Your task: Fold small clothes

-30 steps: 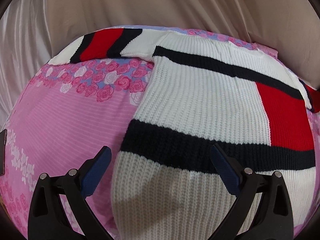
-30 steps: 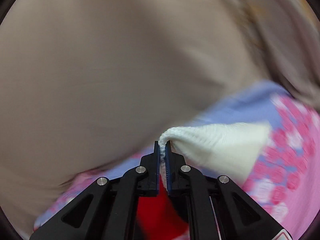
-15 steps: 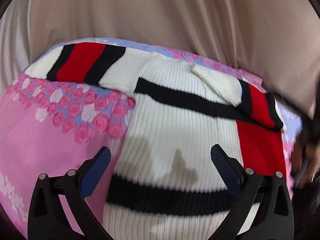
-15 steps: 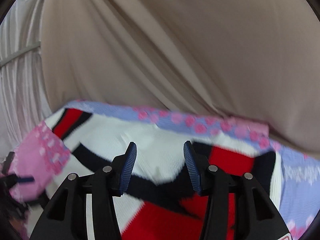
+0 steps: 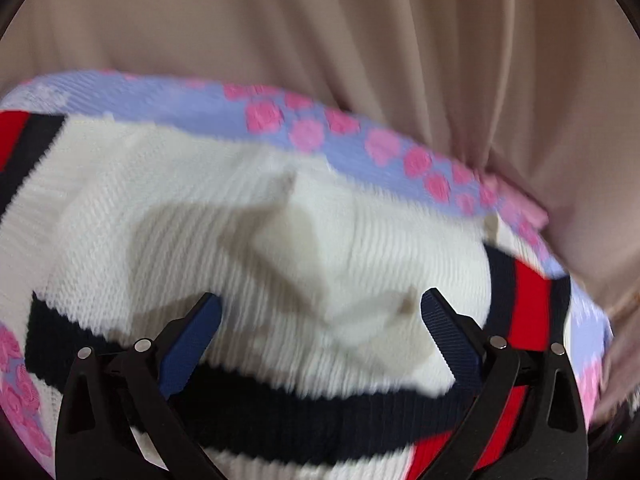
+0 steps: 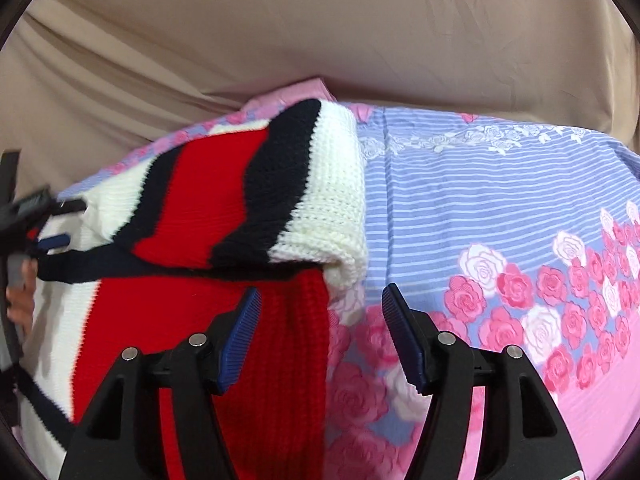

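The knitted sweater (image 5: 168, 216) lies spread on the floral bedsheet (image 6: 500, 200), close to the sheet's far edge where the beige curtain (image 5: 360, 40) hangs behind it. One sleeve (image 6: 256, 192), banded red, navy and white, is already folded in across the body, its cuff resting near the sweater's right edge. At the far left of the left wrist view the other sleeve's stripes (image 5: 24, 140) run out sideways, so that side looks not yet folded, and the body itself has not been doubled over. The left gripper (image 5: 320, 316) hovers over the white chest with its fingers wide apart and nothing between them. The right gripper (image 6: 320, 312) is likewise spread wide and empty, above the sweater's right edge where red knit meets sheet. Judging by this, the fold is in its early part.
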The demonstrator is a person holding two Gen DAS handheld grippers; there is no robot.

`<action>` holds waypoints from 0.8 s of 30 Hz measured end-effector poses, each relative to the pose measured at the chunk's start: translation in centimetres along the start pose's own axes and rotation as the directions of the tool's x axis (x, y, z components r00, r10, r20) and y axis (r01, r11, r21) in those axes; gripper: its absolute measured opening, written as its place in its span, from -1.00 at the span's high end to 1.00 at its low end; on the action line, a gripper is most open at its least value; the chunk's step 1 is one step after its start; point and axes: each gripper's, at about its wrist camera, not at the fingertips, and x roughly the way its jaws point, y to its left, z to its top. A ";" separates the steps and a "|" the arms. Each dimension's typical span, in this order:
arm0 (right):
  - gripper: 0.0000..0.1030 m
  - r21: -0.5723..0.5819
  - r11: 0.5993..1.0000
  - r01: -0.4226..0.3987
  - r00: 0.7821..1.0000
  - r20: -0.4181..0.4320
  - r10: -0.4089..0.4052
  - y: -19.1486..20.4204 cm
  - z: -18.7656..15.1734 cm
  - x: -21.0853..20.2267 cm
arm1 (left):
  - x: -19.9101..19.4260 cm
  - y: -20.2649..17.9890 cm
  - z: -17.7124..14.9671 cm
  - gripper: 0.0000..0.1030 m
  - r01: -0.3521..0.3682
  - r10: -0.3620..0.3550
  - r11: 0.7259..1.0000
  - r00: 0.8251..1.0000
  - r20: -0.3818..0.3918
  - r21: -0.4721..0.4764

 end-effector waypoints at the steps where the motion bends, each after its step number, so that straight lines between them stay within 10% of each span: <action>1: -0.20 0.000 1.000 0.003 1.000 -0.006 -0.003 -0.2 0.0 0.5 | -0.4 -0.4 0.2 -0.06 0.010 -0.011 1.000 1.000 0.021 0.013; 3: 0.01 0.002 1.000 0.003 1.000 0.001 -0.003 -0.2 0.6 1.1 | -1.4 -1.3 1.1 0.83 0.051 -0.053 0.996 0.998 0.029 0.069; 5: 0.60 0.015 1.000 -0.008 0.999 0.036 0.007 -0.3 1.5 0.7 | -4.0 -0.9 1.7 0.86 0.107 -0.112 0.992 0.991 0.077 0.063; 8: 0.70 0.066 0.992 -0.105 0.988 0.119 0.097 -0.7 2.4 -1.5 | -7.6 0.1 1.6 0.86 0.101 -0.118 0.989 0.978 0.173 0.106; 15: 0.68 0.048 0.998 -0.052 0.998 0.030 0.050 -0.4 1.6 1.4 | -2.6 5.7 -1.1 0.86 -0.041 0.039 0.998 0.999 0.038 0.047; 24: 0.35 0.052 0.999 -0.001 0.996 0.085 -0.003 -0.1 0.7 -4.3 | -2.4 4.1 -1.8 0.83 -0.096 0.084 0.988 0.992 0.099 0.121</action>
